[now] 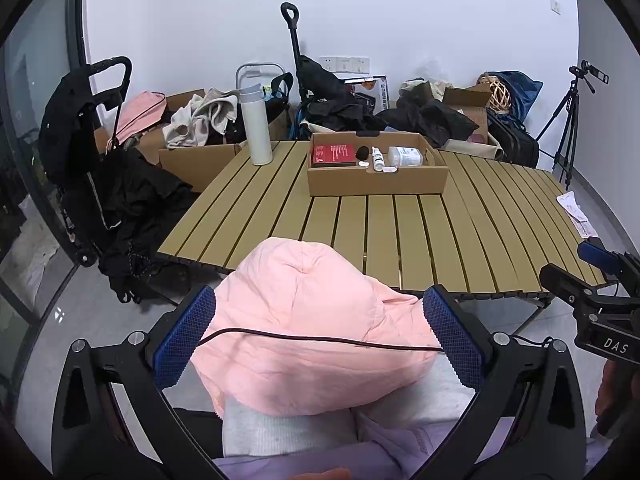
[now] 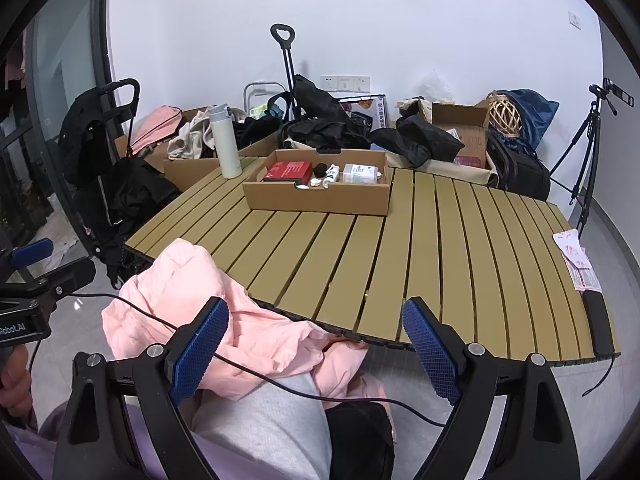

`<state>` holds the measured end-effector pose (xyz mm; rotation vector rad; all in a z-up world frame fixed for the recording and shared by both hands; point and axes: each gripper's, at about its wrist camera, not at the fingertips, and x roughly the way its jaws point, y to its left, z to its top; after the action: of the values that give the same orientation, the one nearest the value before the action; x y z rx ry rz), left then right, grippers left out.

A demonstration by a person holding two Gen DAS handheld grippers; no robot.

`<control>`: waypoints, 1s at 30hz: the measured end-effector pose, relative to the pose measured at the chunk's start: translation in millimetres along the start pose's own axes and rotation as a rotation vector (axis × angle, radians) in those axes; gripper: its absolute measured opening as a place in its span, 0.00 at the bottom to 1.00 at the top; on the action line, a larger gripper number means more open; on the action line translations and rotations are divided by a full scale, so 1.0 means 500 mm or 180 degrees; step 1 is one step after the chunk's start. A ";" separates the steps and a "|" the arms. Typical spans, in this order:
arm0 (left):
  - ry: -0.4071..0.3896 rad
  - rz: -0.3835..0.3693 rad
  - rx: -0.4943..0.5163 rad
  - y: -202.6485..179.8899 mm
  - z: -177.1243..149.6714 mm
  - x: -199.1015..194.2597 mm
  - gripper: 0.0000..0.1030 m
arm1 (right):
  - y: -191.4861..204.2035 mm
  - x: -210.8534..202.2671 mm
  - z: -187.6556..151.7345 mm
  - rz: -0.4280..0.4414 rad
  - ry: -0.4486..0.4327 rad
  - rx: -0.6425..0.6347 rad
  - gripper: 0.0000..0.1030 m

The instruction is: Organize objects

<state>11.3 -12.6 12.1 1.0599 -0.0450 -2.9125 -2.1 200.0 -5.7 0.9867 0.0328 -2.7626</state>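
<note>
A shallow cardboard box (image 1: 376, 182) stands on the slatted tan table (image 1: 400, 240). In it lie a red box (image 1: 334, 155), a small black round thing (image 1: 362, 153), a white tube (image 1: 377, 158) and a clear bottle (image 1: 405, 156). A white flask (image 1: 255, 126) stands upright left of the box. My left gripper (image 1: 320, 336) is open, held low before the table over a pink padded jacket (image 1: 308, 328) on the person's lap. My right gripper (image 2: 316, 354) is open and empty at the table's near edge; the box (image 2: 320, 196), flask (image 2: 225, 142) and jacket (image 2: 208, 320) show there too.
A black cable (image 2: 256, 372) runs across the lap. A black flat device (image 2: 598, 324) and a printed paper (image 2: 576, 260) lie at the table's right end. Cardboard boxes, clothes, bags, a black trolley (image 1: 92, 152) and a tripod (image 1: 568, 120) crowd the floor behind and left.
</note>
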 end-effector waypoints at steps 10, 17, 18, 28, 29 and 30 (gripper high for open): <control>-0.0006 0.0001 0.0003 0.003 0.001 0.000 1.00 | -0.011 0.000 0.003 -0.0028 -0.0016 0.0062 0.89; 0.0016 0.0014 -0.0003 0.005 0.001 0.001 1.00 | -0.009 0.001 0.002 -0.0018 -0.0005 0.0033 0.89; 0.0027 0.0019 -0.0001 0.007 0.001 0.002 1.00 | -0.007 0.001 0.001 -0.0016 -0.0002 0.0028 0.89; 0.0051 0.0032 0.0005 0.010 0.001 0.007 1.00 | -0.008 0.005 -0.001 -0.0017 0.0012 0.0035 0.89; 0.0049 0.0033 0.0007 0.010 0.001 0.006 1.00 | -0.008 0.005 -0.002 -0.0018 0.0011 0.0035 0.89; 0.0050 0.0031 0.0012 0.010 0.002 0.006 1.00 | -0.008 0.005 -0.002 -0.0020 0.0016 0.0040 0.89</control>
<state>8.5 -17.8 11.1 1.0799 -0.0551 -2.8963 -4.2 203.5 -8.2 0.9983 0.0196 -2.7694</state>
